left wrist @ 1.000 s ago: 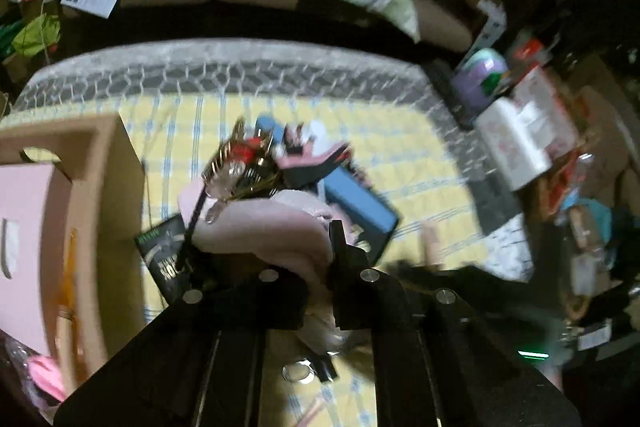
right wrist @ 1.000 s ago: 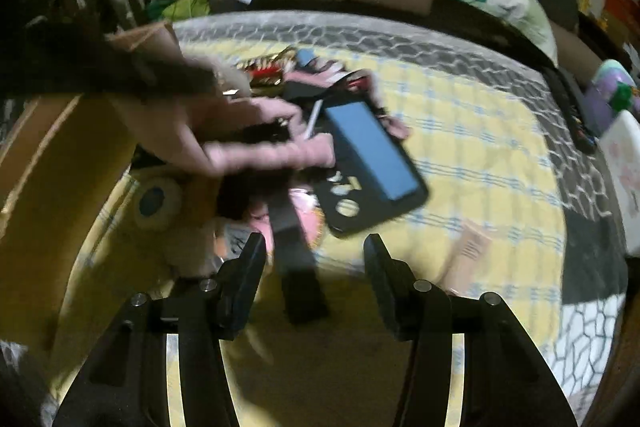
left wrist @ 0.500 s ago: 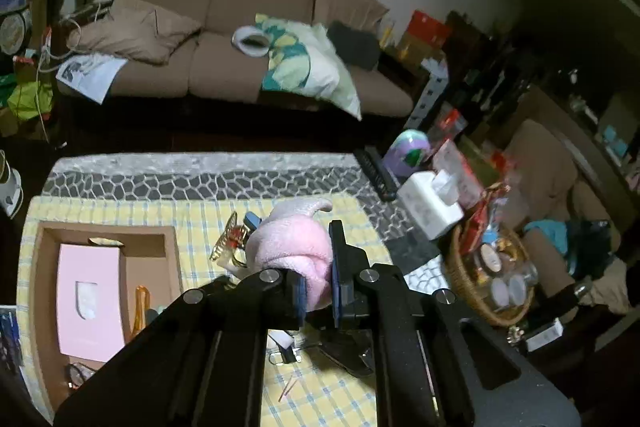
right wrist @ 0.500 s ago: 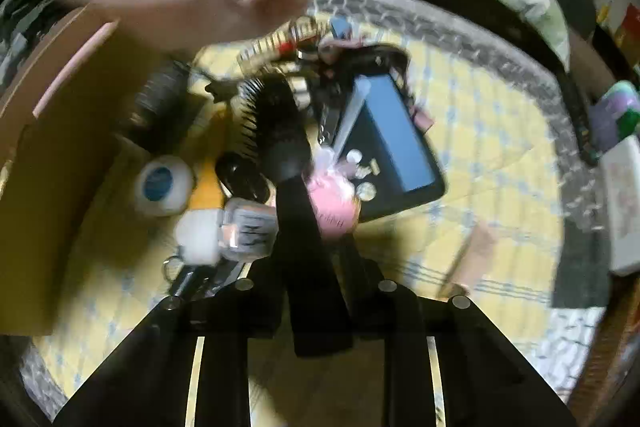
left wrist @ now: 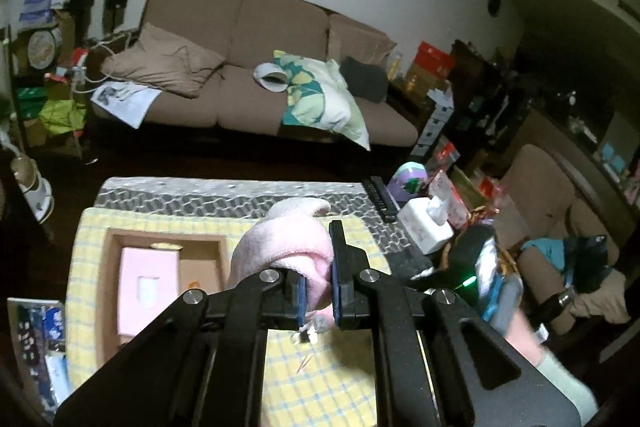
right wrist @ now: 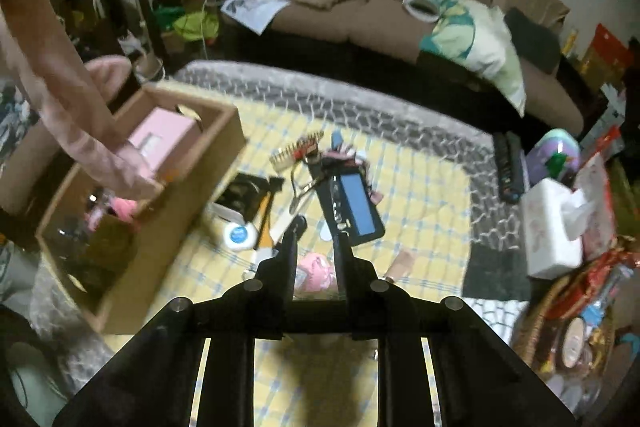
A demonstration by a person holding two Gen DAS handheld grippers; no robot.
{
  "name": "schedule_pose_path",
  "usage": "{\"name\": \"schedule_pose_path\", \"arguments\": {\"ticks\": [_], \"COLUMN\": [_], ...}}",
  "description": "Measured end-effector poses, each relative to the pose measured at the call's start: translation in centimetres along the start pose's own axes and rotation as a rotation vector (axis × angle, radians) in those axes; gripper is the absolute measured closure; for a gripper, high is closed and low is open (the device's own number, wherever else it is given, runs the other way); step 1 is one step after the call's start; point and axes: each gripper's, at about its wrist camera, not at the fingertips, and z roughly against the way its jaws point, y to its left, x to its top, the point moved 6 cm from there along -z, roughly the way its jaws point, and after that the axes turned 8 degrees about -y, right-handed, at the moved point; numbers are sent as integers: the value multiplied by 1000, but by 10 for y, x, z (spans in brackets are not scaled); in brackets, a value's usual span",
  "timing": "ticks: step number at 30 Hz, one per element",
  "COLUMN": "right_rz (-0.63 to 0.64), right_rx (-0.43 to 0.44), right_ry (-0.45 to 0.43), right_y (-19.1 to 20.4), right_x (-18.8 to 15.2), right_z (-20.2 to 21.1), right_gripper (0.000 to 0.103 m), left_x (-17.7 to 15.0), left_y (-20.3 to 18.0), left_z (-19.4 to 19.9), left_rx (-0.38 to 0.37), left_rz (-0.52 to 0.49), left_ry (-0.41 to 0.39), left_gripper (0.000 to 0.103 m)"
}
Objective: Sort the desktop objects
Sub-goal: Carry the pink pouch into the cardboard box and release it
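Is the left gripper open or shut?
Shut: the left gripper clamps the pink cloth between its fingers, lifted over the table.

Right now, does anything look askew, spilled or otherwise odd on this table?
Nothing looks spilled or broken. The one odd sight is the pink cloth: clamped in the left gripper, it hangs as a long loose strip, and its lower end dangles over the cardboard box.

Fuzzy pink cloth (left wrist: 288,247) sits between matt black plastic fingers (left wrist: 347,267); the box (right wrist: 192,195) looks like plain brown cardboard.
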Motion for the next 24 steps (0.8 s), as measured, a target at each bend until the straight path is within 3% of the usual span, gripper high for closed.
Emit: {"name": "schedule_pose_path", "arguments": {"ticks": [5,11,18,24], "right_rz": [32,54,75,47], "right_rx": [1,52,114,122], "right_ry": [-54,-92,-85,-82], "right_y": [31,79,147,175], "right_x": [26,62,110,141], "right_z": [54,68,10,-57], "right_gripper": [85,85,85,85], "left_x": [-19,-45,-72,-98], "left_y": [30,73,127,171], "left_z": [31,42,21,-1], "left_rx": [56,138,191,207], "left_rz": [-12,-25,-1,34], "left_ry": [38,95,160,211], "left_gripper": [95,94,94,94]}}
